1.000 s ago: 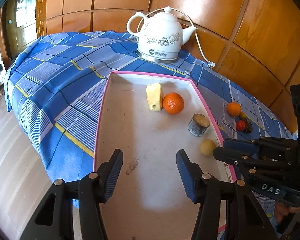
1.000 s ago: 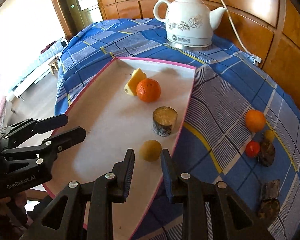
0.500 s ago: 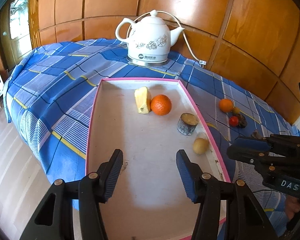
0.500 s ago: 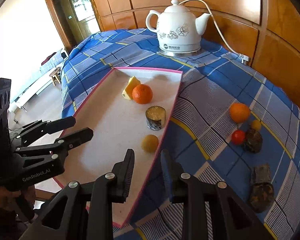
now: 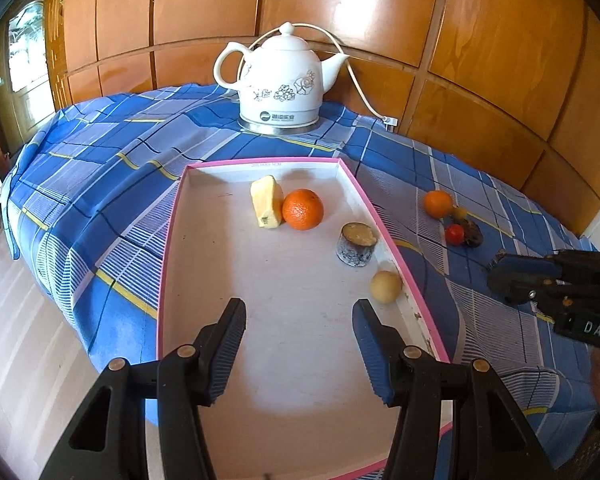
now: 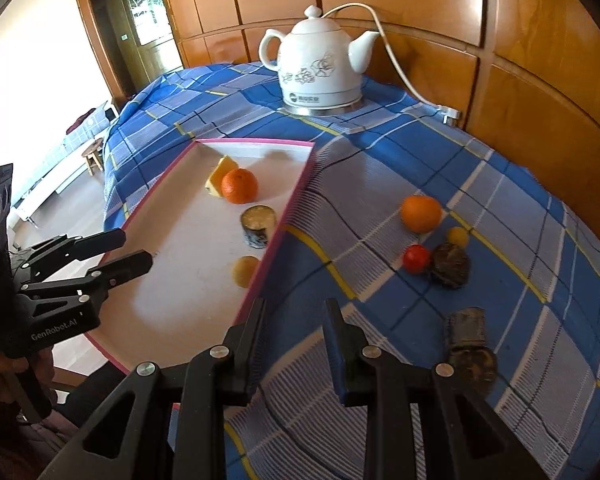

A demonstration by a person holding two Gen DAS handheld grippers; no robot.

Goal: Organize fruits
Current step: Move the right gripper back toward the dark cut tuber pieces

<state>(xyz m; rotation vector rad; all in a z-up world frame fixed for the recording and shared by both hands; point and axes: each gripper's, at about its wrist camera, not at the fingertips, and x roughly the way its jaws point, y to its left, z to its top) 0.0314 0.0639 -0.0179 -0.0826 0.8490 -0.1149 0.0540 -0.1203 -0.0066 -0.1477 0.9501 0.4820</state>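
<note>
Since the earlier frame, the right gripper (image 6: 294, 346) has drawn off the pink-rimmed tray (image 5: 396, 240) toward loose fruit on the checked cloth (image 6: 500, 208), jaws nearly closed, empty. Left gripper (image 5: 300, 344) hovers half-open, empty. Smooth round orange (image 6: 421, 213) awaits collection; dimpled orange (image 5: 302, 209) is already trayed.

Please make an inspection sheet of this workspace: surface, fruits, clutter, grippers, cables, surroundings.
Surface: table under a blue checked cloth; a white tray with pink rim lies on it.
Job's things: in the tray, a yellow fruit wedge, an orange, a bark-covered stump and a small yellow fruit. On the cloth, a second orange, a red fruit and a small yellow ball.
Clutter: three dark lumps on the cloth; white kettle.
Grippers: left gripper open, empty, over the tray; right gripper nearly shut, empty, over the cloth.
Cables: kettle cord runs to the wall.
Surroundings: wood panelling, a doorway.
</note>
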